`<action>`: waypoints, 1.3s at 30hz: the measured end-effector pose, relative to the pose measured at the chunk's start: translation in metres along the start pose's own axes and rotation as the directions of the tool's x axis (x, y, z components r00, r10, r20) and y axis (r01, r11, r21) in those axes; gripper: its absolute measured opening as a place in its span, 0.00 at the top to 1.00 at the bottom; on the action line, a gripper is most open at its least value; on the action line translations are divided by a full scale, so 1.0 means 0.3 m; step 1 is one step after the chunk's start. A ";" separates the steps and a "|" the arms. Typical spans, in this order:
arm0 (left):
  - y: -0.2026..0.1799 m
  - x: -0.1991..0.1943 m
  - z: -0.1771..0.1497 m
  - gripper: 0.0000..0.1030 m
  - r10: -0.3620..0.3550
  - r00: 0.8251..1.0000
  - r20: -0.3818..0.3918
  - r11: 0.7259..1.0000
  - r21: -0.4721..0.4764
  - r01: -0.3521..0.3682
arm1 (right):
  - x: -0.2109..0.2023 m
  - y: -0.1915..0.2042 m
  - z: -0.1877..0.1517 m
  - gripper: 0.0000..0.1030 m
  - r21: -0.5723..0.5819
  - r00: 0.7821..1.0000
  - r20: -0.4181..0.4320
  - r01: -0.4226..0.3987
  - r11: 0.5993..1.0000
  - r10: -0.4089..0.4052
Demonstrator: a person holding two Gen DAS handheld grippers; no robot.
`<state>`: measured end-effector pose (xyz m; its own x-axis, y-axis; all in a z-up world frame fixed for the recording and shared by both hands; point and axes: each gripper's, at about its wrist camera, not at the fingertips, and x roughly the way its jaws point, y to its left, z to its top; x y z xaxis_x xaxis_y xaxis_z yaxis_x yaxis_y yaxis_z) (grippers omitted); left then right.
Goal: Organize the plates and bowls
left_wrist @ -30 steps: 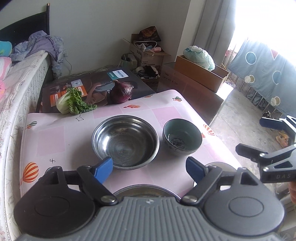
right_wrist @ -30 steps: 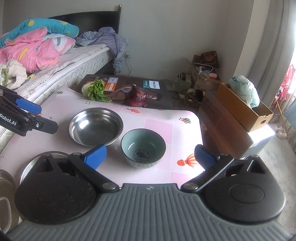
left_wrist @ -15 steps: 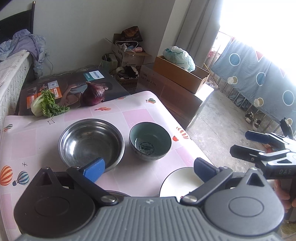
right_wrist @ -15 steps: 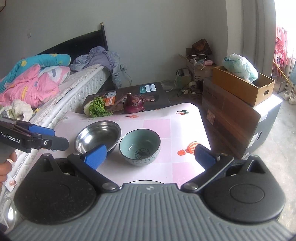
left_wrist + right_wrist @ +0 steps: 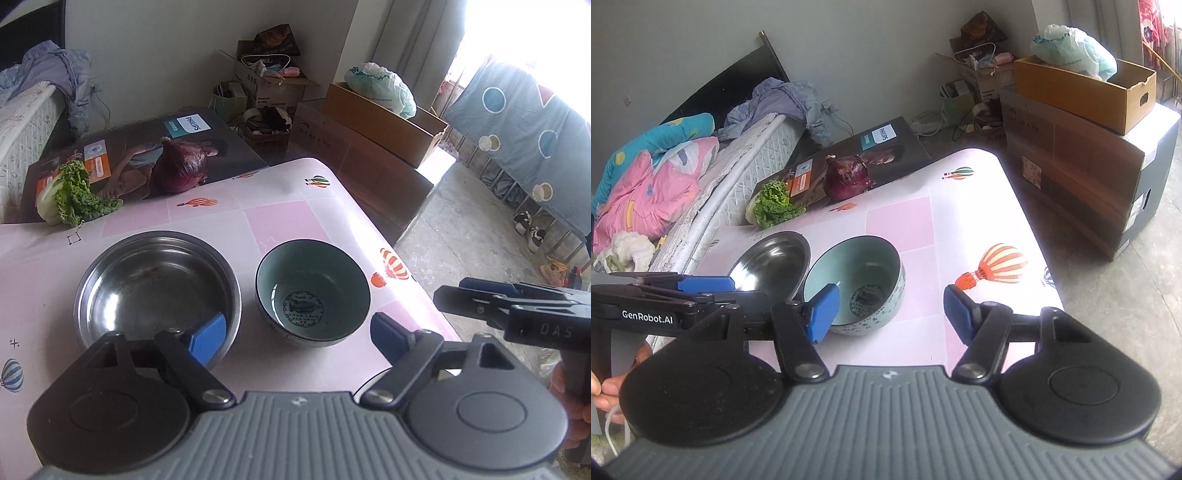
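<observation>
**A:** What carried everything?

**B:** A table [image 5: 303,218] under a pink cloth printed with balloons. A bed [image 5: 746,162] ran along its left edge, and a flat printed box [image 5: 140,155] leaned at the far edge.

**A:** And the dishes?

**B:** A steel bowl [image 5: 157,288] sat upright near the middle of the table. A green ceramic bowl [image 5: 312,291] stood just beside it, on the side toward the right edge; in the right wrist view their rims looked as though they touched, though I could not tell for certain. A sliver of white plate [image 5: 373,382] showed at the near edge, mostly hidden behind the left gripper's body.

**A:** The vegetables?

**B:** A red onion [image 5: 181,168] and a leafy cabbage [image 5: 68,195] lay at the far edge against the box, the cabbage nearer the bed.

**A:** The grippers?

**B:** The left gripper [image 5: 295,334] hung over the bowls, its jaws apart and closing, one pad over the steel bowl's near rim, the other past the green bowl; neither pressed on anything. The right gripper [image 5: 890,308] had its jaws apart and closing too, one pad in front of the green bowl's near rim, the other over bare cloth, clamped on nothing.
</observation>
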<state>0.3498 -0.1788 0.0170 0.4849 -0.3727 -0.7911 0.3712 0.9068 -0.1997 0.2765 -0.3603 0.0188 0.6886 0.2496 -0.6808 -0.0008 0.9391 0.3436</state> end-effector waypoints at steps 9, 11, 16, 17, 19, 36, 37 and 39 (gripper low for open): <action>0.011 0.155 0.042 0.52 0.045 0.995 -0.091 0.999 0.033 -0.042 | 0.305 -0.090 0.064 0.71 0.082 0.991 -0.123 -0.049 0.995 0.059; 0.023 0.185 0.055 0.62 0.040 0.992 -0.119 0.999 0.019 -0.038 | 0.344 -0.096 0.068 0.73 0.091 0.987 -0.137 -0.070 0.993 0.082; 0.043 0.242 0.074 0.73 0.038 0.983 -0.177 0.999 -0.003 -0.040 | 0.406 -0.097 0.074 0.83 0.087 0.981 -0.160 -0.096 0.992 0.109; 0.046 0.248 0.076 0.73 0.039 0.983 -0.182 0.999 -0.006 -0.041 | 0.413 -0.092 0.076 0.85 0.083 0.980 -0.163 -0.102 0.991 0.114; 0.053 0.261 0.081 0.73 0.037 0.981 -0.190 0.999 -0.016 -0.041 | 0.420 -0.081 0.079 0.89 0.067 0.979 -0.167 -0.109 0.992 0.119; -0.001 0.319 0.095 0.75 0.024 0.962 -0.273 0.999 0.052 -0.010 | 0.439 -0.119 0.063 0.83 0.083 0.968 -0.227 -0.094 0.992 0.111; 0.002 0.326 0.098 0.75 0.027 0.960 -0.279 0.999 0.053 -0.013 | 0.448 -0.118 0.059 0.82 0.081 0.966 -0.235 -0.090 0.993 0.107; 0.010 0.336 0.101 0.80 0.029 0.956 -0.291 0.999 0.049 -0.015 | 0.465 -0.116 0.054 0.81 0.089 0.962 -0.249 -0.088 0.992 0.108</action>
<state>0.4238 -0.2197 -0.0460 0.2444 -0.2732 -0.9304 0.4020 0.9017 -0.1591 0.3845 -0.3618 -0.0777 0.4819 0.4003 -0.7794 0.0031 0.8888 0.4584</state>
